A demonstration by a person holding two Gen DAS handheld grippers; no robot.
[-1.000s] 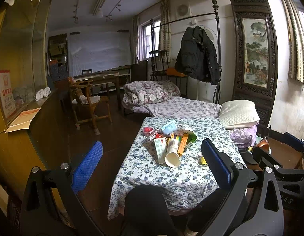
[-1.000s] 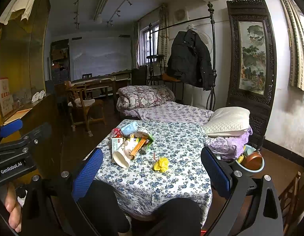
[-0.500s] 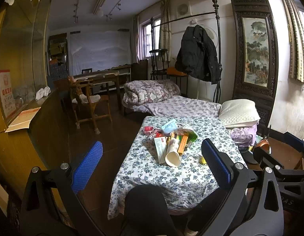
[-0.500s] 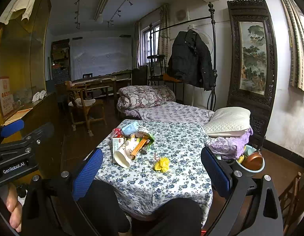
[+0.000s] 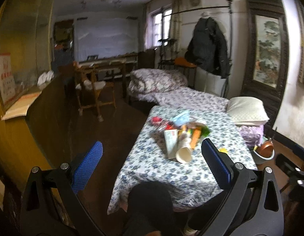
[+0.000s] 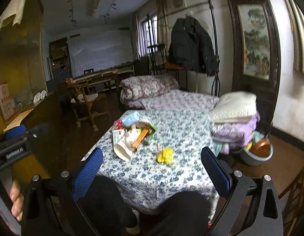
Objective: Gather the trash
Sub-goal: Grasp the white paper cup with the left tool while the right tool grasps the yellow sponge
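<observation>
Flowery table (image 5: 158,167) holds the trash (image 5: 181,131).
My left tongs (image 5: 152,165) and right tongs (image 6: 152,167) gape wide, empty; the cup (image 6: 123,149) lies ahead, mouth toward me, nearer my left.

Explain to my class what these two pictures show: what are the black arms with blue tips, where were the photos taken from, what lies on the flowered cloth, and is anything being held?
No robot is here. A person holds a two-finger gripper in each hand, and a fisheye camera on each looks forward along the fingers. One picture comes from the left gripper, the other from the right gripper. The blue parts are the finger pads. Both grippers are open and hold nothing.

Ahead is a table under a blue-flowered cloth. On it lies a pile of trash: packets, wrappers and a white paper cup on its side. A yellow crumpled piece lies apart from the pile. The dark shapes at the bottom look like the person's knees.
</observation>
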